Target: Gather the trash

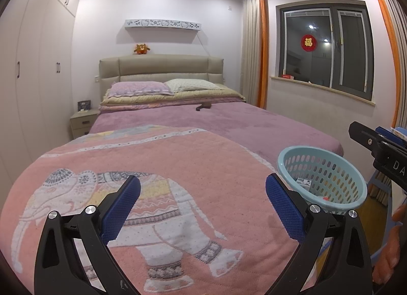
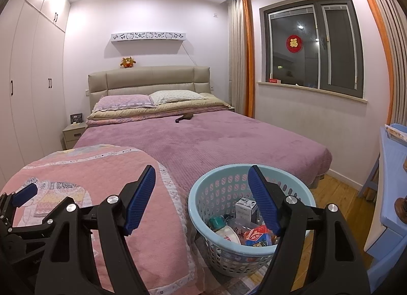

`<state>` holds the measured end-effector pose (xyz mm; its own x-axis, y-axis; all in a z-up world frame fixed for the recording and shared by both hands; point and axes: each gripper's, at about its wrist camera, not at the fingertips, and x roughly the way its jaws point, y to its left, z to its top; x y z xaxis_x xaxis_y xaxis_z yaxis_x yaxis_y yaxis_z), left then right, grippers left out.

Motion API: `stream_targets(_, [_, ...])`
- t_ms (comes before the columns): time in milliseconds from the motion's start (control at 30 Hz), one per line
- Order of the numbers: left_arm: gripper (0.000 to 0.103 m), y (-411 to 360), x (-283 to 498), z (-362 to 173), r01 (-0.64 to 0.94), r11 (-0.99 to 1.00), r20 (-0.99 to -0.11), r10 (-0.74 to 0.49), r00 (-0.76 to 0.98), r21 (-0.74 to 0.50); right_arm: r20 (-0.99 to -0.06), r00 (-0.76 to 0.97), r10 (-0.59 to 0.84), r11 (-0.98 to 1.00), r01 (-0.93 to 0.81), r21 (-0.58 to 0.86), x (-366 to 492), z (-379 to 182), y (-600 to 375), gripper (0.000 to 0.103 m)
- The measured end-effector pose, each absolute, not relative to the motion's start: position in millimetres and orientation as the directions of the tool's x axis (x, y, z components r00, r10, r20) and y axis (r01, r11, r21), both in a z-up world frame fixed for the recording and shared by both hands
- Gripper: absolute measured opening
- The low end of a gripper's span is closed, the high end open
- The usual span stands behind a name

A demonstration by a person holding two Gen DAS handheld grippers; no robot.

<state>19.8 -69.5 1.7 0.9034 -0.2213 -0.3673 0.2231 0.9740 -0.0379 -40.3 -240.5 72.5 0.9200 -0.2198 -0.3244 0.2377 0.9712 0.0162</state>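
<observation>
We see both grippers, left [image 1: 203, 188] and right [image 2: 202, 180], spread wide and empty beside the trash-filled basket [image 2: 203, 193].

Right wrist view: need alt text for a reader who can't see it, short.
The open, empty right gripper hovers beside a pale blue basket holding boxes and wrappers, which sits at the foot of a bed. A pink elephant blanket covers the bed's near left corner, and the left gripper's blue fingertip shows at the left edge.

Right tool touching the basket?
Cannot tell. In the right wrist view the open right tool overlaps the basket rim; no gap or contact shows plainly.
</observation>
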Motion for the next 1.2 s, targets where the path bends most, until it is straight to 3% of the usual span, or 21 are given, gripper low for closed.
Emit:
stream_targets(900, [0.095,-63.4,-7.9,41.3,0.236,0.972,-0.348,-0.222,0.911,-0.002,-0.301,0.918,-0.258,0.964,0.266,-0.016,-56.3,91.2,-224.2,0.071])
stream_targets(1200, [0.096,-40.2,0.9,39.6,0.207,0.978,-0.407,-0.196,0.892,-0.018,-0.309,0.927,-0.214,0.976,0.218,-0.022,-46.6,96.9,-208.2,0.075])
